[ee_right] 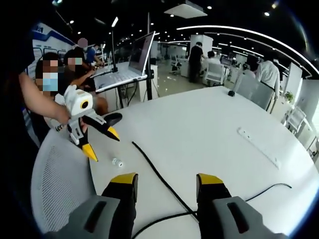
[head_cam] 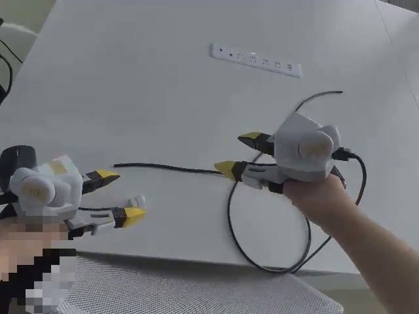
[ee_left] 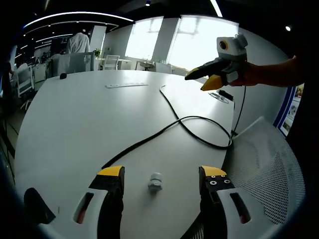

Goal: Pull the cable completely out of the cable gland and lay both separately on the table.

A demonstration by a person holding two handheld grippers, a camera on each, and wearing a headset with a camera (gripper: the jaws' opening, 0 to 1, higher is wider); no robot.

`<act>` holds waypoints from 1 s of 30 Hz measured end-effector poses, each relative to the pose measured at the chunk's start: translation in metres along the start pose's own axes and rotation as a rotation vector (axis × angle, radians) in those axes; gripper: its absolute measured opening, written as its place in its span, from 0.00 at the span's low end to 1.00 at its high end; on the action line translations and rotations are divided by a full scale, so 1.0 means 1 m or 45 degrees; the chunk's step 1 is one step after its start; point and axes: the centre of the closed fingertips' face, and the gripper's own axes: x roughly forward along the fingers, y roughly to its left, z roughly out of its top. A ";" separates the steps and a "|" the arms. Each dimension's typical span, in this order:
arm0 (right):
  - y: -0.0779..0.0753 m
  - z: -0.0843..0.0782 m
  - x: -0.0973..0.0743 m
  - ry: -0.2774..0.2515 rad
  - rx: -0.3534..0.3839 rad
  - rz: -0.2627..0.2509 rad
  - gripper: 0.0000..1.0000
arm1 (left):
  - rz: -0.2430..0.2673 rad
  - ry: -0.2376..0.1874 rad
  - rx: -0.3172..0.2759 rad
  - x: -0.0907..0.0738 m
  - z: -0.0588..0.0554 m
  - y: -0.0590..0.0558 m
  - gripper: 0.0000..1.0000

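Observation:
A small white cable gland (head_cam: 136,200) lies on the white table (head_cam: 144,85) near its front edge, apart from the cable. My left gripper (head_cam: 122,195) is open, its yellow-tipped jaws on either side of the gland (ee_left: 155,181) without touching it. The black cable (head_cam: 170,168) lies loose on the table, one end pointing left, the rest looping right and toward the front edge. My right gripper (head_cam: 237,153) is open above the cable (ee_right: 159,177), with nothing held between its jaws. In the left gripper view the right gripper (ee_left: 205,78) hangs in the air.
A white power strip (head_cam: 255,60) lies flat at the far side of the table. A grey mesh chair back (head_cam: 183,288) stands against the table's front edge. A dark object (head_cam: 16,157) sits at the left edge. People and desks fill the room behind.

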 end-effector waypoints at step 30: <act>0.026 -0.081 -0.062 -0.094 0.244 -0.006 0.94 | 0.077 -0.177 -0.054 -0.056 0.030 -0.012 0.93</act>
